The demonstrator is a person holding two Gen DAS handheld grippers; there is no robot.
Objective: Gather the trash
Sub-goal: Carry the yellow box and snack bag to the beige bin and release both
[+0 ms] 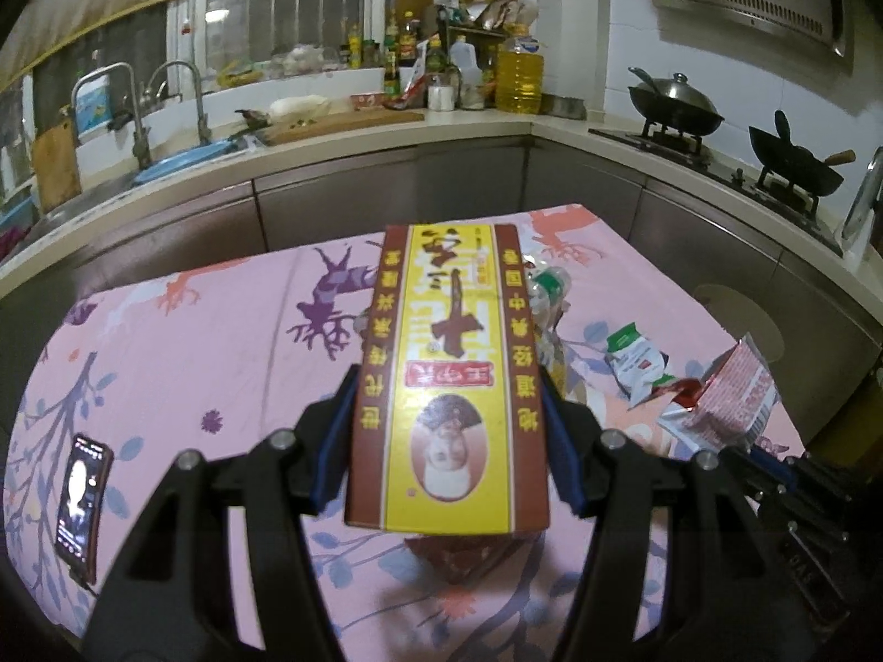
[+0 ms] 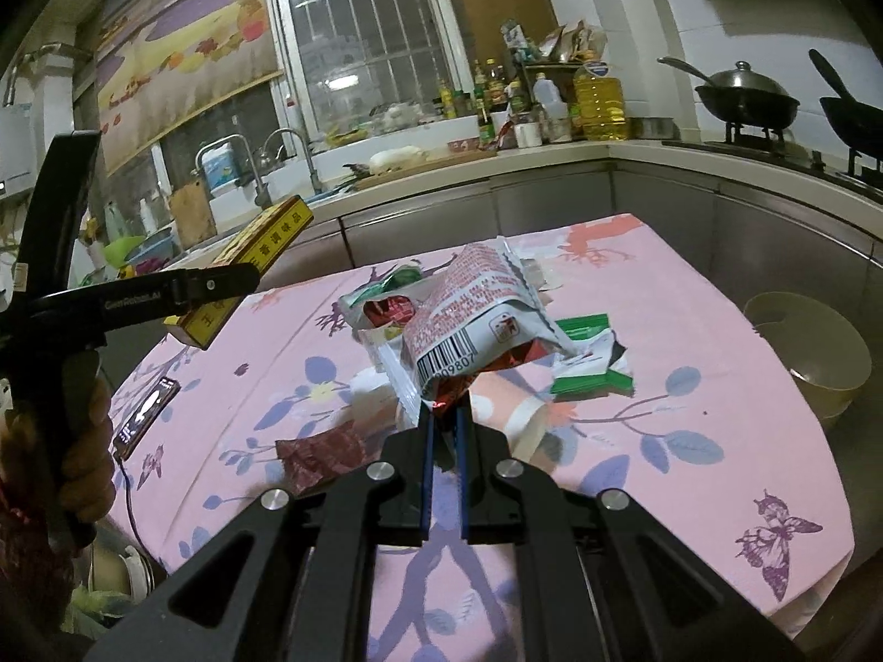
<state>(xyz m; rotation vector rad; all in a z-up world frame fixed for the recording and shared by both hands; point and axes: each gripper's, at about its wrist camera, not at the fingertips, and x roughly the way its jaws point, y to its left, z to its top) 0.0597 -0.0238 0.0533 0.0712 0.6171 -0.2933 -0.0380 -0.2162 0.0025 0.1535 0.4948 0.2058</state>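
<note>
Kitchen, dim light. Tabletop (image 1: 165, 342) w/ pink floral cloth, steel cabinets behind it.

Left gripper (image 1: 447, 430): jaws grasping a yellow-and-brown carton (image 1: 452, 386) by its long sides, blue pads pressed on both edges. Carton held clear above the cloth, long axis pointing away from cam. In right wrist view same carton (image 2: 248, 270) shows at far left, tilted, raised above tabletop's left edge, gripped by the black tool; a hand (image 2: 83, 441) wraps the tool's handle.

Right gripper (image 2: 444, 430): jaws clenched on lower edge of a red-and-silver wrapper (image 2: 469, 325), barcode side facing cam; wrapper stands up from the tips, lifted off the cloth.

Trash on tabletop, right wrist view:
- green-and-white packet (image 2: 590, 358) just right of held wrapper
- crumpled wrapper w/ red and green print (image 2: 386, 303) behind it, center-far
- dark red wrapper (image 2: 320, 452) near-left of jaws, flat on cloth

Phone (image 2: 146, 411) w/ lit screen lies at left edge, cable attached. Pale bin (image 2: 811, 353) sits off tabletop's right side, low down.
</note>
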